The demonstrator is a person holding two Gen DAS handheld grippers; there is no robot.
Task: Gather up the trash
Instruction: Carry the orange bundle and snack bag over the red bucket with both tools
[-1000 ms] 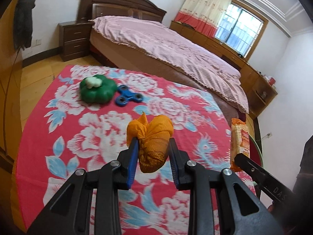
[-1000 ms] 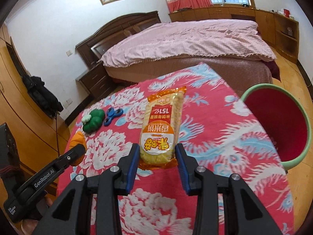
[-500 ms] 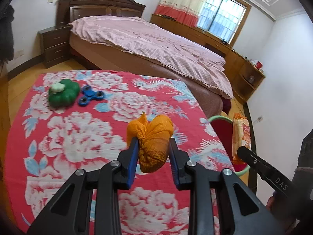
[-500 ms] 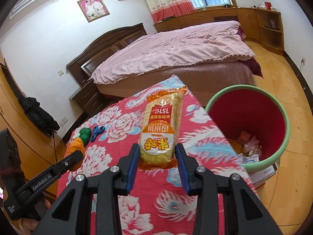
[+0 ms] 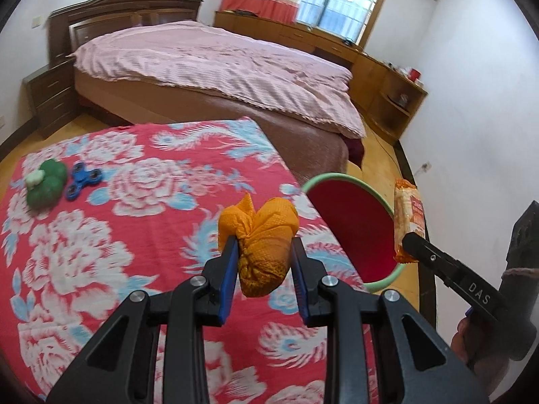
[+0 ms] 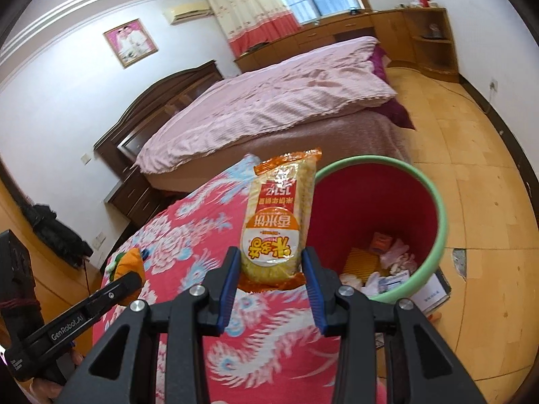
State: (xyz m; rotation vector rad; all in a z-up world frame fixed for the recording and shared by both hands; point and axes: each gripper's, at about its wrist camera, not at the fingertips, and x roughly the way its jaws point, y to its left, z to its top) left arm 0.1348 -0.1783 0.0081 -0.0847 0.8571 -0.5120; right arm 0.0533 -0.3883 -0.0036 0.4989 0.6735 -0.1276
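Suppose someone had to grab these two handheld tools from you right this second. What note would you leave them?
Left tool: shut on the crumpled orange cloth bundle, held above the red floral tablecloth.
Right tool: shut on the yellow rice-cracker snack packet, near the rim of the red bin with the green rim.
Done: both pieces picked up; the bin already holds some scraps.
Left: drop both in. The green plush toy and blue fidget spinner lie on the cloth; whether they count as trash is unclear.
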